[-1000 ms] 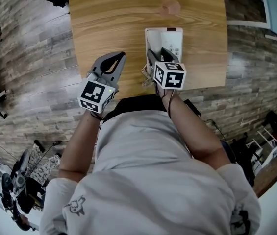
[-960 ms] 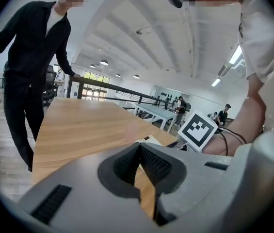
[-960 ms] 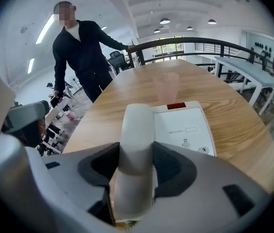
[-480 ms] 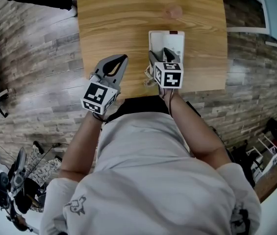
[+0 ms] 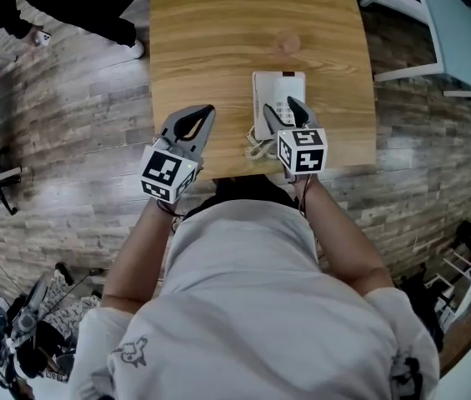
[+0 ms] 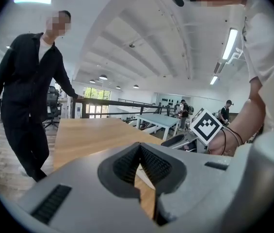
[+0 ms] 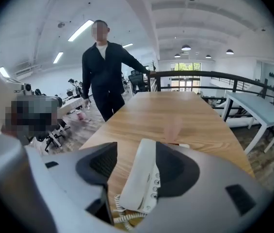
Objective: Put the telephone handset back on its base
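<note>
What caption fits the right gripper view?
Open right tongs frame the white handset lying on its base on a wooden table.

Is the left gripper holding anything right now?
No, the left gripper has its jaws closed together with only the wooden table showing behind them.

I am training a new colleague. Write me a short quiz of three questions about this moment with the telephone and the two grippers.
1. True or false: the left gripper holds the coiled cord.
2. Where is the handset? A) between the parted jaws of the right gripper; B) on the floor; C) in the person's bare hand.
3. Fill in: the telephone base stands on a ____ table.

Key: 1 false, it is shut on nothing, away from the cord; 2 A; 3 wooden.
</note>
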The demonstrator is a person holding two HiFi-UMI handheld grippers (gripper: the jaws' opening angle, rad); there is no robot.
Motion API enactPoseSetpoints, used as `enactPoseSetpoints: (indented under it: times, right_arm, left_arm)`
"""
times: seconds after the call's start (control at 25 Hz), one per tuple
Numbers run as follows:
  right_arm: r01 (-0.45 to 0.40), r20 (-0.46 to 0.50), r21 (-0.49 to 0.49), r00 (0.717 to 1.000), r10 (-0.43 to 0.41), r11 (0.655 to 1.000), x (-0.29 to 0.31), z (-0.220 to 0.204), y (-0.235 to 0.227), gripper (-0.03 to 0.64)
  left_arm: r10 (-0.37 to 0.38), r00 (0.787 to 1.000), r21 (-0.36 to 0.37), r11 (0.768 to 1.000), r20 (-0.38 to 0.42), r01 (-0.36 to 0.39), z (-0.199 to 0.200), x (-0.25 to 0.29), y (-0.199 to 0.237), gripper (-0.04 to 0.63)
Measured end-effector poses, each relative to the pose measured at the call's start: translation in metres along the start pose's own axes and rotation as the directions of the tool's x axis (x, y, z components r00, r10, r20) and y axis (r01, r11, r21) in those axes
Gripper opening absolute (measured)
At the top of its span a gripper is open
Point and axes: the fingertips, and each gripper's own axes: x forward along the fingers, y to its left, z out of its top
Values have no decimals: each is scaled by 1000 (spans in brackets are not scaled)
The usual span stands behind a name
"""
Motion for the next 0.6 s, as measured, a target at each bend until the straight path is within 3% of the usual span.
enactPoseSetpoints:
  times: [0.28, 0.6]
  right_arm:
    - [-16, 169, -75, 985, 28, 997, -63, 45, 20, 217]
    - [-56, 351, -156, 930, 108, 986, -130, 85, 57, 107]
  left_arm:
    - [4, 997, 64, 998, 71, -8, 38, -29, -25, 6]
    - [7, 991, 104, 994, 131, -21, 72, -66, -49, 6]
